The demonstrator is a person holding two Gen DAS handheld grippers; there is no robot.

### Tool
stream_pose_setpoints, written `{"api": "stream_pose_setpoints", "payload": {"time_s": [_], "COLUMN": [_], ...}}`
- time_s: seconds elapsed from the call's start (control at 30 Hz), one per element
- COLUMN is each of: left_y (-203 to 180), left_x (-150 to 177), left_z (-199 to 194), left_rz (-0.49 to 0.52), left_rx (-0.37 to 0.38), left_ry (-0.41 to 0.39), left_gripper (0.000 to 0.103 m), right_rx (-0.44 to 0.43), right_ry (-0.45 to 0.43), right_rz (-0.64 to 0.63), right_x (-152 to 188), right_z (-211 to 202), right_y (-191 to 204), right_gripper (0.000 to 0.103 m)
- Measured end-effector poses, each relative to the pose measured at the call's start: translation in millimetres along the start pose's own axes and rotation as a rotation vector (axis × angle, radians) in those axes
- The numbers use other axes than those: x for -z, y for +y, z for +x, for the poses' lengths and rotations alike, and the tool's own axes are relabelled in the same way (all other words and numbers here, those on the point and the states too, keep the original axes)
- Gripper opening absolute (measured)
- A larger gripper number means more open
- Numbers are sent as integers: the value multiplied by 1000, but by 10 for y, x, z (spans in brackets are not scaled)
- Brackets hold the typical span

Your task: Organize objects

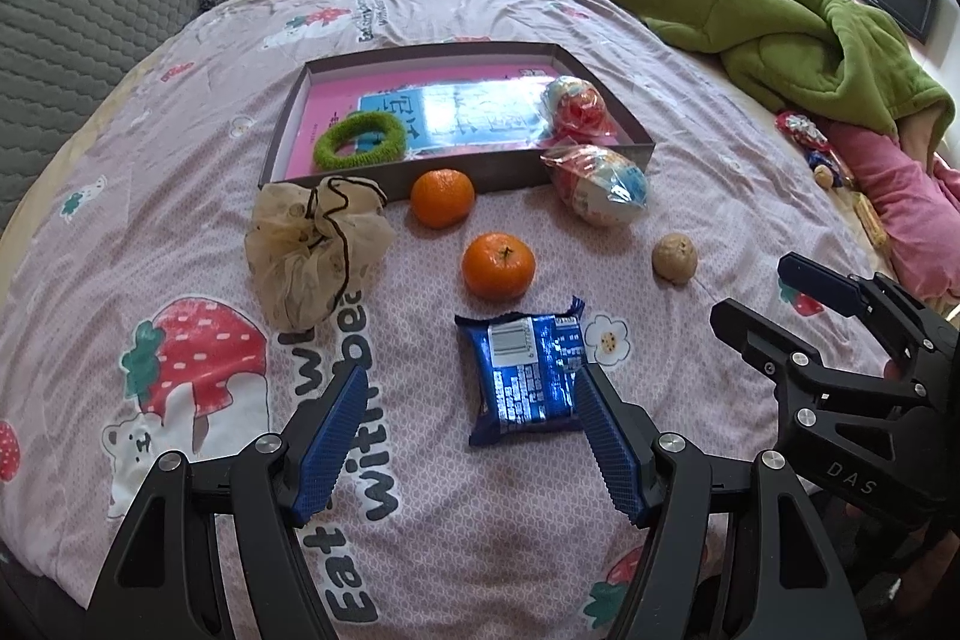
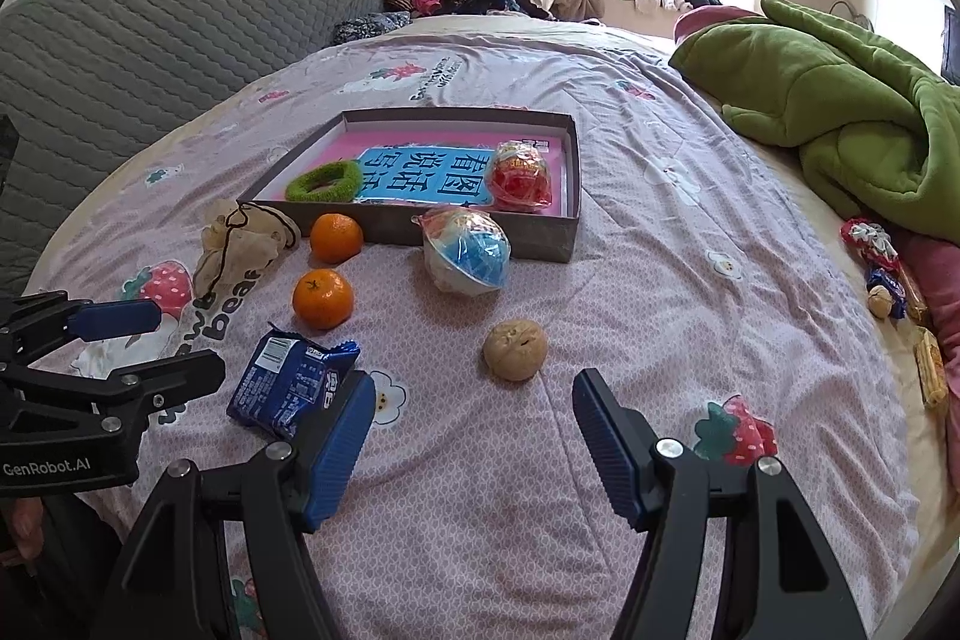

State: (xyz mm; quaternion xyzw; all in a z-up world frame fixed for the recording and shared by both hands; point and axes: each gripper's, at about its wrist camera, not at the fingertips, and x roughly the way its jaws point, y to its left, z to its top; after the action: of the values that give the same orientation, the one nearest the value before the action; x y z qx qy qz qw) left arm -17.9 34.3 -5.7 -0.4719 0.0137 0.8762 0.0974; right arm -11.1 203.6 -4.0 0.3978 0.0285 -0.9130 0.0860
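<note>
The left gripper (image 1: 471, 403) hangs above the bedspread (image 1: 180, 172) with its jaws spread wide and nothing between the pads. A blue snack packet (image 1: 521, 376) lies flat on the cloth just ahead of it, nearer the right-hand finger, whose tip overlaps the packet's edge in the left wrist view; whether it touches cannot be told. The right gripper (image 2: 474, 400) is likewise spread and empty, tilted down at bare quilt. A walnut (image 2: 516, 349) sits just beyond its fingertips, roughly centred in the gap, and the same packet lies beside its left finger.

Further out, one mandarin (image 1: 498, 265) rests just past the packet, and a second mandarin (image 1: 442, 197) lies beyond it, close against the front wall of a shallow grey box (image 1: 456, 169). Left of the fruit is a crumpled beige scrunchie (image 1: 312, 247) with dark trim. Right of it, a wrapped egg-shaped toy with a blue half (image 1: 600, 187) lies on the bedspread by the box's front corner.

Inside the box, on a pink and blue booklet (image 1: 456, 112), lie a green fuzzy hair tie (image 1: 360, 141) at the near left and a red wrapped egg toy (image 1: 576, 106) at the right.

A green blanket (image 1: 780, 22) is heaped at the far right, with small wrapped sweets (image 2: 870, 244) near its edge.
</note>
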Motion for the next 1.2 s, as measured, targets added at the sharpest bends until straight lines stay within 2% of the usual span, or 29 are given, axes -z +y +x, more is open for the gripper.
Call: {"api": "stream_pose_setpoints", "payload": {"time_s": [0.37, 0.67, 0.97, 1.2], "left_y": [6, -35, -40, -77], "left_x": [3, -31, 4, 11], "left_z": [61, 136, 322, 328], "left_rz": [-10, -11, -15, -12], "left_rx": [6, 23, 29, 38], "left_ry": [16, -21, 14, 12], "left_gripper": [73, 73, 73, 73], "right_rx": [2, 12, 21, 24], "right_ry": [13, 19, 41, 42], "right_rz": [0, 15, 23, 28], "right_x": [33, 41, 64, 66], "right_z": [33, 114, 247, 280], "right_y": [6, -40, -89, -122], "right_gripper": [68, 68, 68, 68]}}
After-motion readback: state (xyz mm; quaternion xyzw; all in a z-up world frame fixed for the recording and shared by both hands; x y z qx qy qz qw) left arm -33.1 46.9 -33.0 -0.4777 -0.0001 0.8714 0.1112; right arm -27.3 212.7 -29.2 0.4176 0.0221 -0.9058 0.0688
